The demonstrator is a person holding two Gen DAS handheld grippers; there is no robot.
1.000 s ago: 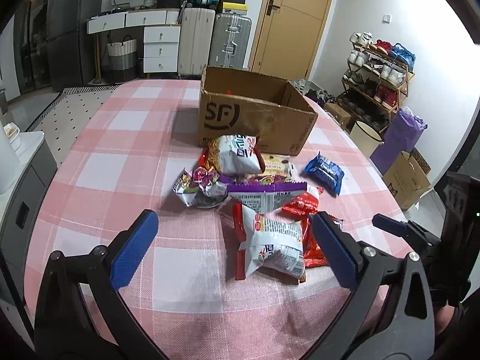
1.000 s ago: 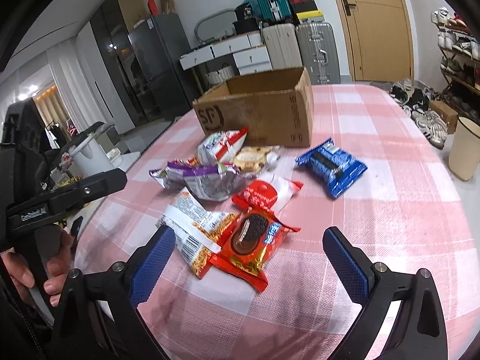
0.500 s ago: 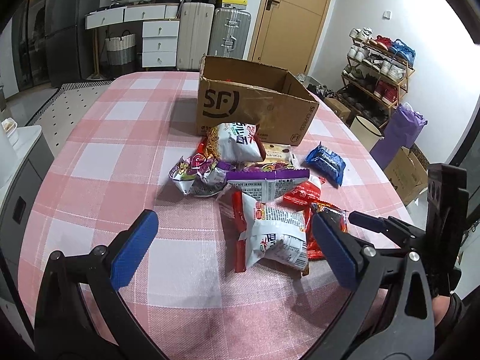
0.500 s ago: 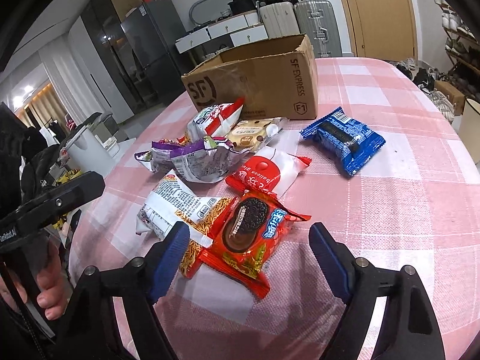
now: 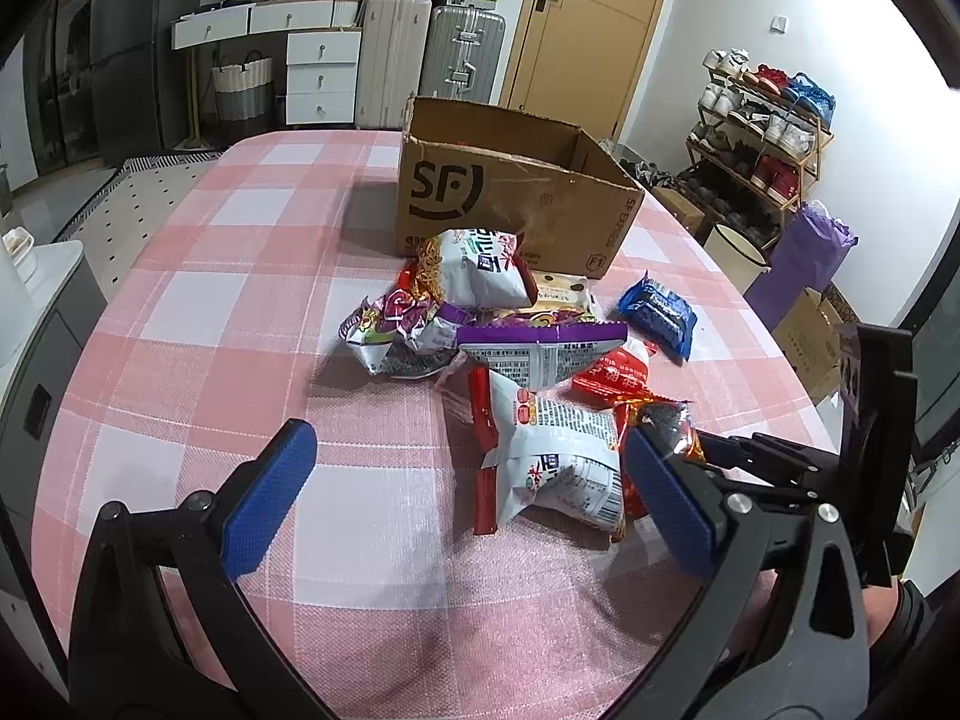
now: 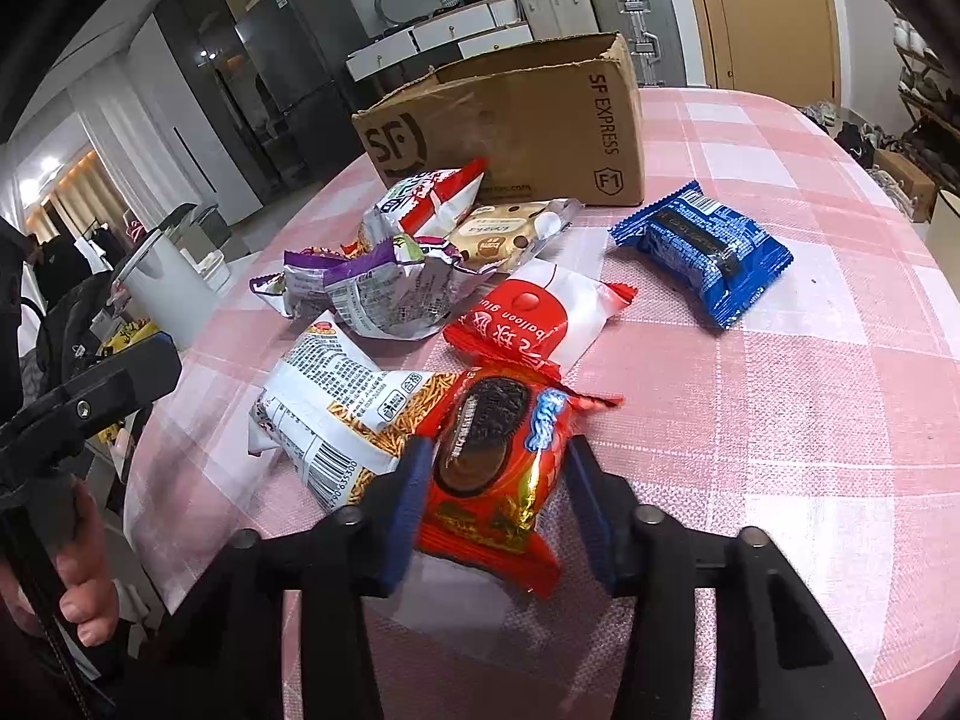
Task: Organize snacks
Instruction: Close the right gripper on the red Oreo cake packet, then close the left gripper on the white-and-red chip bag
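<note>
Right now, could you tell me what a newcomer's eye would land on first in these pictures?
First, the red cookie pack at the near table edge, with the right gripper closed around its sides. Behind it lies a jumble of snack bags on the pink checked cloth, and the open cardboard box beyond. The left gripper hangs open over the white bag.

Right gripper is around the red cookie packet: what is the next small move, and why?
Probably finish closing, then lift. In the right wrist view the right gripper has its pads on both sides of the red cookie packet, which lies on the tablecloth overlapping the noodle snack bag. The open cardboard box stands behind the pile; the left gripper is open and empty.
</note>
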